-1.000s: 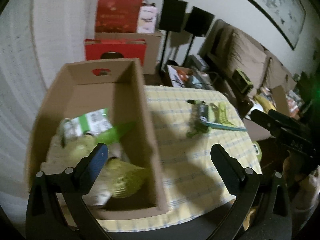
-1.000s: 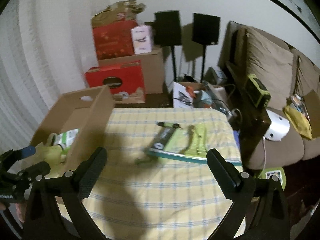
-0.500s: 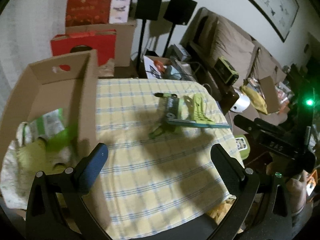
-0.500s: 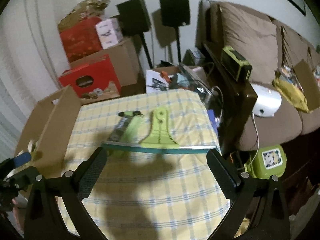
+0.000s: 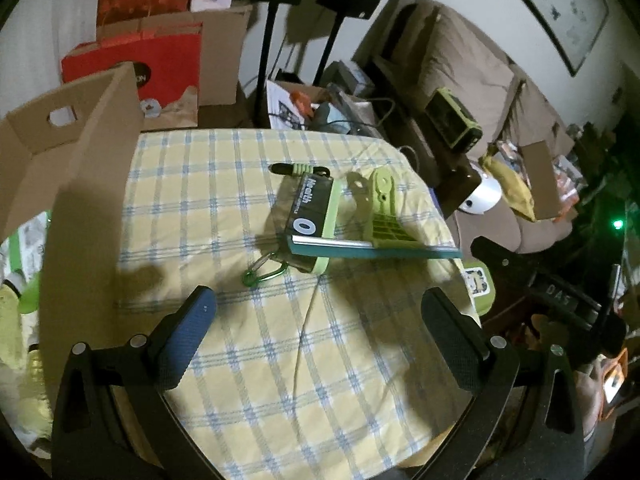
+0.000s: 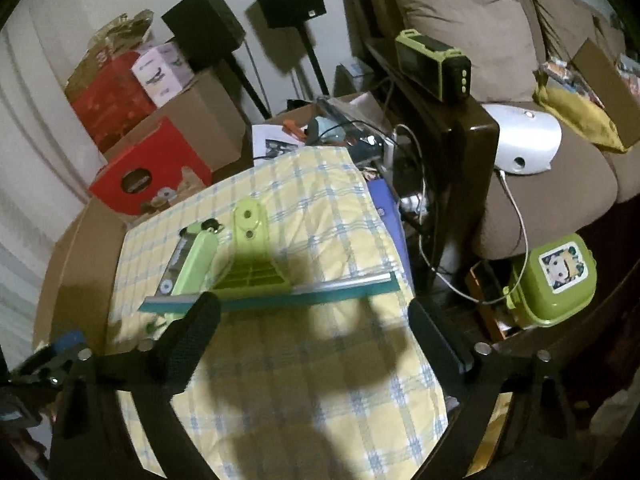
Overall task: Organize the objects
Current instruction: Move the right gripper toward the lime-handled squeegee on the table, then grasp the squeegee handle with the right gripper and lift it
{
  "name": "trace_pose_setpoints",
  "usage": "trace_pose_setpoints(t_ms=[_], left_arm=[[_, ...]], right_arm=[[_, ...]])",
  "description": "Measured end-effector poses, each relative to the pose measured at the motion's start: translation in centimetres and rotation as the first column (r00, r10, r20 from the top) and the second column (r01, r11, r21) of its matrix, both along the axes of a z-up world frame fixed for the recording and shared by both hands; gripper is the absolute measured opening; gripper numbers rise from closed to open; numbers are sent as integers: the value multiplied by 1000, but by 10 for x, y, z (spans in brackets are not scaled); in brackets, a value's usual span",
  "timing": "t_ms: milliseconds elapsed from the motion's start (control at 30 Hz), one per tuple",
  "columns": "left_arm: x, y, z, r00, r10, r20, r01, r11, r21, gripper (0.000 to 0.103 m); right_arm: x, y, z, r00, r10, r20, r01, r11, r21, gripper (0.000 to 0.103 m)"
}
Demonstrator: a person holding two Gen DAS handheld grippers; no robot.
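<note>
Yellow cloth with a blue check pattern covers the table point(image 5: 248, 184), and the remaining loose items sit together toward its right side. A lime-green squeegee point(image 5: 382, 216) lies flat with its handle pointing at the far edge and its long teal blade point(image 5: 376, 249) running across, the blade's right end reaching the table's right edge. Just left of the handle, and touching the blade's left end, lies a dark package with a green border point(image 5: 314, 210); the word "Health" is legible on it. A green carabiner point(image 5: 264, 274) rests on the cloth at the package's near corner.

An open cardboard box point(image 5: 86, 184) stands along the table's left edge. Green and yellow items show inside it, too blurred to identify.

The left gripper point(image 5: 318, 320) hovers over the near part of the table with its two fingers spread wide apart and nothing between them. The right gripper point(image 6: 314, 334) is likewise spread wide and holds nothing; it hangs above the cloth on the near side of the squeegee blade, not touching it.

Beyond the table's right edge are a brown sofa point(image 6: 460, 16) and a green lidded container point(image 6: 554, 280) on the floor.
</note>
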State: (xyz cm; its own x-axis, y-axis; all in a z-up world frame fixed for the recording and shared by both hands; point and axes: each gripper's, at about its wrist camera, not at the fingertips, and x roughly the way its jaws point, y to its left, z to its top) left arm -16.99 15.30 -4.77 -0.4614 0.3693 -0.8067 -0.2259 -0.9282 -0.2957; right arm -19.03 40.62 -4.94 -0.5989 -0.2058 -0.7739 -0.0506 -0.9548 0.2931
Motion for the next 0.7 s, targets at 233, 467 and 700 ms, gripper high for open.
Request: trace_pose_setpoints(t_ms=[233, 467, 700], left_arm=[[-16, 4, -16, 999, 32, -7, -32, 999, -36, 102], [-21, 6, -26, 1000, 22, -16, -23, 997, -69, 102], [-28, 7, -28, 1000, 16, -13, -17, 998, -66, 102]], right_arm=[[-32, -14, -10, 999, 33, 6, -33, 999, 15, 85], [-68, -41, -14, 995, 103, -9, -103, 995, 7, 79], [-97, -64, -28, 990, 134, 34, -136, 989, 55, 64]])
